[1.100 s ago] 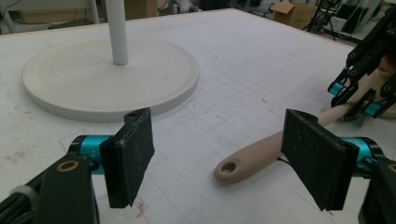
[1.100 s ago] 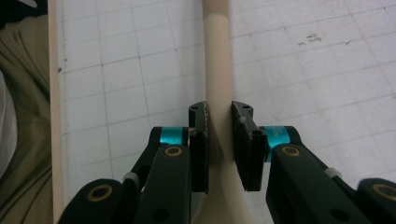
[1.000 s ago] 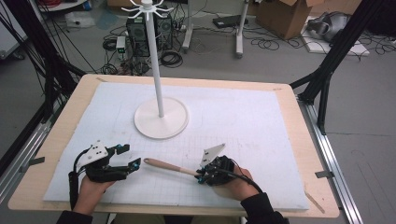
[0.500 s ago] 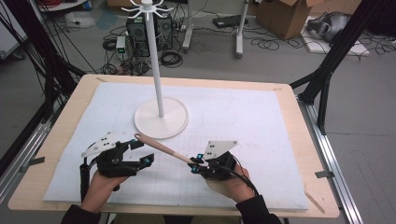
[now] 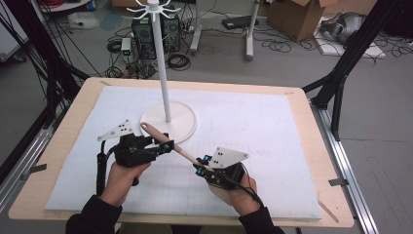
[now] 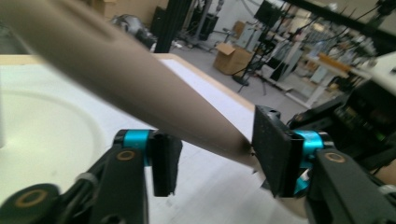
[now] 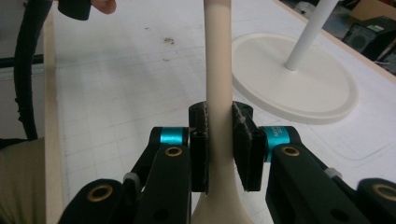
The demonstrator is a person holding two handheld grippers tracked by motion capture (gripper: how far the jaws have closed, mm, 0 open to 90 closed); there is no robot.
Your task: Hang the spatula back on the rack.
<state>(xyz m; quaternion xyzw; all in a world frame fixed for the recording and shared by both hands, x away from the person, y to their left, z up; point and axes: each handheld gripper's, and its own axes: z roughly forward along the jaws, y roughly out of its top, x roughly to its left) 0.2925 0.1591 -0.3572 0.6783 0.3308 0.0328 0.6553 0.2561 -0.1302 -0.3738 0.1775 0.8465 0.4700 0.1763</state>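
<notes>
White matting underlies the wooden spoon [image 5: 170,145], pinched in right gripper [image 5: 200,169] jaws; left gripper [image 5: 166,145] jaws spread.

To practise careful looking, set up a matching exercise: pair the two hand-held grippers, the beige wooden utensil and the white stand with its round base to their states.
1. left gripper
2. right gripper
3. beige wooden utensil
4. white stand with a round base

a. upright on the white mat
b. jaws apart around the handle
c. lifted, slanting between both grippers
d. jaws clamped on the handle

Pairs: 1-b, 2-d, 3-c, 4-a
</notes>
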